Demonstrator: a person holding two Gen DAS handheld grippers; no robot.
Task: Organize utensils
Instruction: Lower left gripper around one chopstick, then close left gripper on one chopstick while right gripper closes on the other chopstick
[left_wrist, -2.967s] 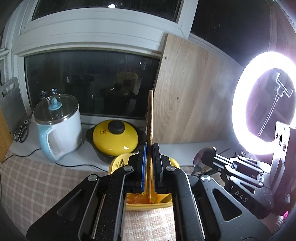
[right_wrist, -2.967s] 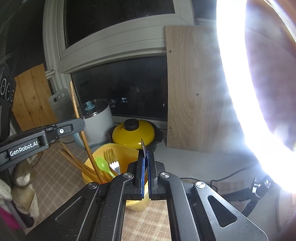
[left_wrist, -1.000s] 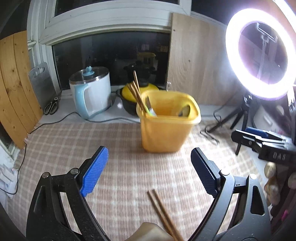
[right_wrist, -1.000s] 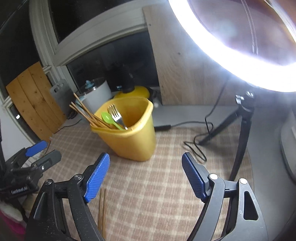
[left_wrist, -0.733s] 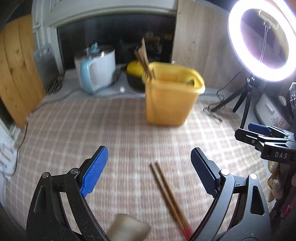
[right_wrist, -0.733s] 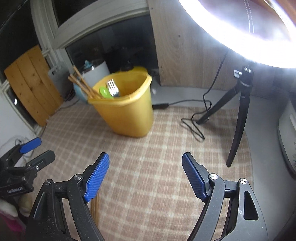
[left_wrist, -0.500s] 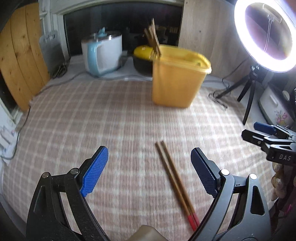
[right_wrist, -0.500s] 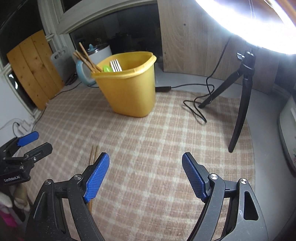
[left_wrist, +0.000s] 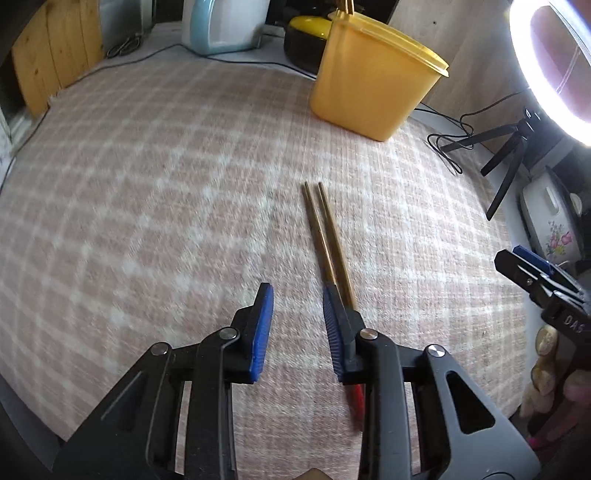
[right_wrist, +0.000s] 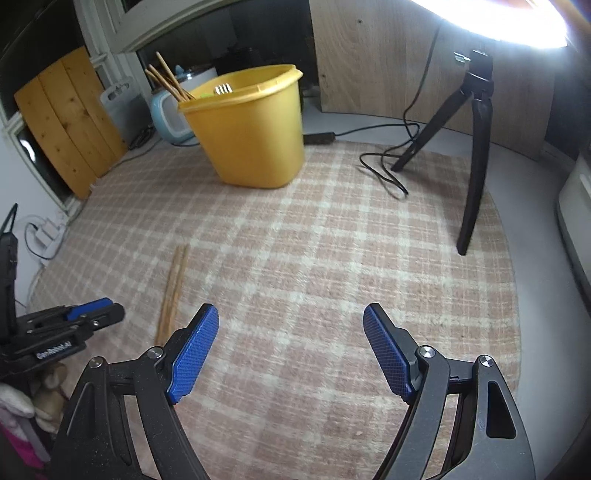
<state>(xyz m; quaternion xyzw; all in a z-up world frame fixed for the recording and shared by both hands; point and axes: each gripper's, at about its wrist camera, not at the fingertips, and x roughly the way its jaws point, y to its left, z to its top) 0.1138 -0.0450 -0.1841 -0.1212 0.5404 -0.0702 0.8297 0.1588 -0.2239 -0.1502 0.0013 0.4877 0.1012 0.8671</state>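
While the yellow bin (right_wrist: 255, 129) already holds chopsticks and a fork, one last pair of chopsticks (left_wrist: 327, 236) lies flat on the checked mat (left_wrist: 166, 177), well short of the bin; fetching it looks like the step in hand. Over its near end hangs the left gripper (left_wrist: 297, 325), whose jaws have just been closing to a narrow gap with nothing between them; the right-hand pad (left_wrist: 332, 325) covers part of the sticks, which seem to run under and outside it, though blur makes that uncertain. Picking them up would call for shifting that gripper a little toward the sticks so both pads straddle the pair, then closing; as it stands, I judge the jaws would close on bare mat. Off to the side, the right gripper (right_wrist: 291, 350) hovers over bare mat with its jaws wide apart and empty. Beyond the mat stand a tripod (right_wrist: 472, 147) with its trailing cable (right_wrist: 384, 166), a pale blue kettle (left_wrist: 221, 22) and a yellow pot (left_wrist: 306, 29) behind the bin; none blocks the way from sticks to bin.
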